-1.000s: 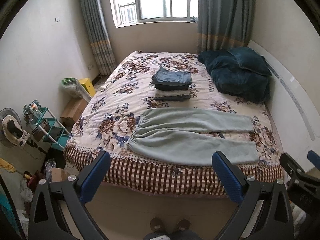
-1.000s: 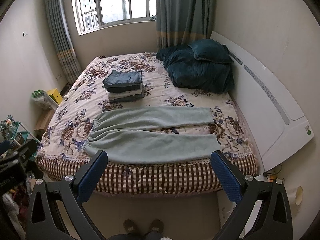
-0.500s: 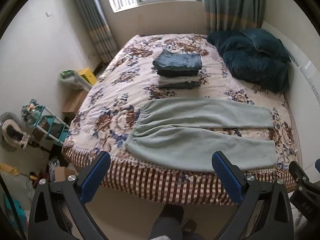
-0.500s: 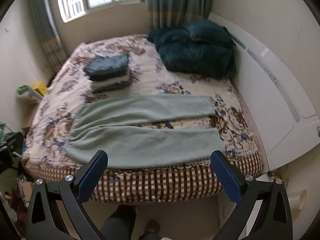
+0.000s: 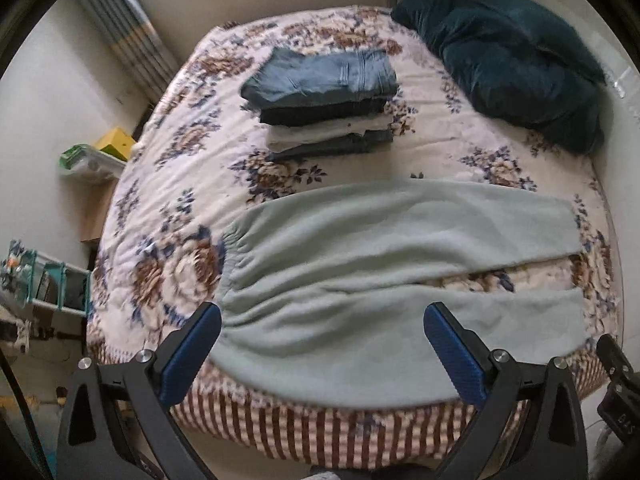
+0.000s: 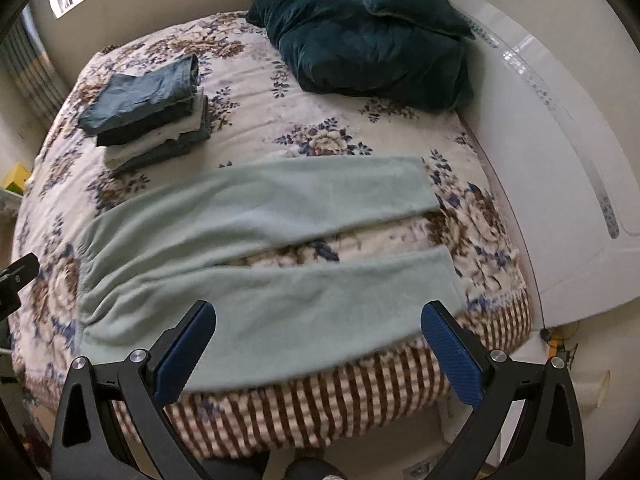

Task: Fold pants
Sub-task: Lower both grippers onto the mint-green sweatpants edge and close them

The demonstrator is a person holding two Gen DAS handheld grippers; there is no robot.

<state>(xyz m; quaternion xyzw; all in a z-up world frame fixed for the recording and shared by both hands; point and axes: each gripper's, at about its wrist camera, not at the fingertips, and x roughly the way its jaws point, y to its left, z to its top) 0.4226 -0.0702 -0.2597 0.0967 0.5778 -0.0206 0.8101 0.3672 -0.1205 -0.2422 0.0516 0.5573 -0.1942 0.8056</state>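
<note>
Hovering hand-held grippers (image 5: 322,344) (image 6: 318,342), jaws spread

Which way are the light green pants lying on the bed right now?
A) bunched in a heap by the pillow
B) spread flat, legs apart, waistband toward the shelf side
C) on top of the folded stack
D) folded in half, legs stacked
B: the light green pants lie flat with a strip of floral bedspread showing between the two legs, neither gripper touching them.
</note>
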